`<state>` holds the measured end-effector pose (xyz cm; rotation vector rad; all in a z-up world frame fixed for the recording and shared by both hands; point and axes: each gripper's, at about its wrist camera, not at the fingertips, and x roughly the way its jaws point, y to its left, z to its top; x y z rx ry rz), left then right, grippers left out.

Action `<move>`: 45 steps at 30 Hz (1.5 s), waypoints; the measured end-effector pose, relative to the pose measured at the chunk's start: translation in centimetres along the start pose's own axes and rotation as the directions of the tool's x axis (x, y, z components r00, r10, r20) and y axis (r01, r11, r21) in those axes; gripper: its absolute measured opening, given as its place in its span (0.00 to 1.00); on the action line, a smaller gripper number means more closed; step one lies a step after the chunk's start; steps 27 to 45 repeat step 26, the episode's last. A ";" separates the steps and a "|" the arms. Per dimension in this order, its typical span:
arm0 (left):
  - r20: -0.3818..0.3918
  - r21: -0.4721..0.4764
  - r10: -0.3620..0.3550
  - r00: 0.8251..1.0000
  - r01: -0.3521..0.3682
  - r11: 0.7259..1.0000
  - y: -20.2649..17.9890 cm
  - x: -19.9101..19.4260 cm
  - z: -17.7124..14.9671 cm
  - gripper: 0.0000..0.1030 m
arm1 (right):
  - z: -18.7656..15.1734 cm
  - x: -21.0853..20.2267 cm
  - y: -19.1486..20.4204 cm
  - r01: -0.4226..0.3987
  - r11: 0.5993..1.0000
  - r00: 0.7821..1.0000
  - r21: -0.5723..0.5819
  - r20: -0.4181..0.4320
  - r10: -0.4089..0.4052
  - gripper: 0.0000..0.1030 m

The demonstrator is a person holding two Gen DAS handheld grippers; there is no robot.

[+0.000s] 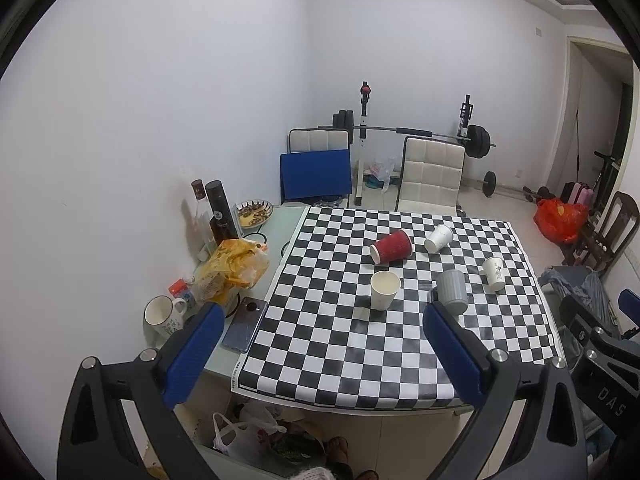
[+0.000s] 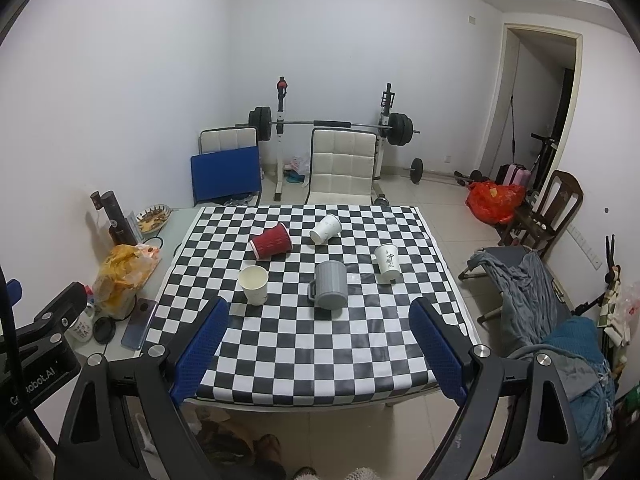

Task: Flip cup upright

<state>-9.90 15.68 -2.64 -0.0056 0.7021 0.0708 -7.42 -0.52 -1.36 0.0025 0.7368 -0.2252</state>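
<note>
Several cups sit on the checkered tablecloth [image 1: 360, 352] [image 2: 320, 356]. A red ribbed cup [image 1: 391, 247] [image 2: 271, 241] lies on its side. A white paper cup [image 1: 438, 238] [image 2: 325, 229] lies on its side behind it. A cream paper cup [image 1: 384, 290] [image 2: 253, 284] stands upright. A grey mug [image 1: 452, 291] [image 2: 329, 289] stands upside down. A printed white cup [image 1: 494, 273] [image 2: 387, 263] stands upside down at the right. My left gripper [image 1: 320, 316] is open and empty near the table's front. My right gripper [image 2: 320, 312] is open and empty, in front of the grey mug.
At the table's left are dark bottles [image 1: 220, 212], a snack bag [image 1: 234, 264], a white mug [image 1: 162, 314], a phone [image 1: 244, 324] and a plate of food [image 1: 253, 212]. White chairs [image 2: 342, 172] and a barbell rack [image 2: 332, 124] stand behind the table. A cot with cloth [image 2: 524, 280] stands at the right.
</note>
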 end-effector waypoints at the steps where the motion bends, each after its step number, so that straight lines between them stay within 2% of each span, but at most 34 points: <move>1: 0.000 0.001 0.001 1.000 -0.001 1.000 0.0 0.0 0.0 0.99 | 0.0 0.0 0.0 0.000 1.000 1.000 0.000 0.001 0.000 0.90; 45: 0.010 -0.001 0.009 1.000 -0.009 1.000 0.5 -0.4 0.4 0.99 | 0.1 -0.3 1.1 -0.009 1.000 1.000 -0.001 -0.001 0.009 0.90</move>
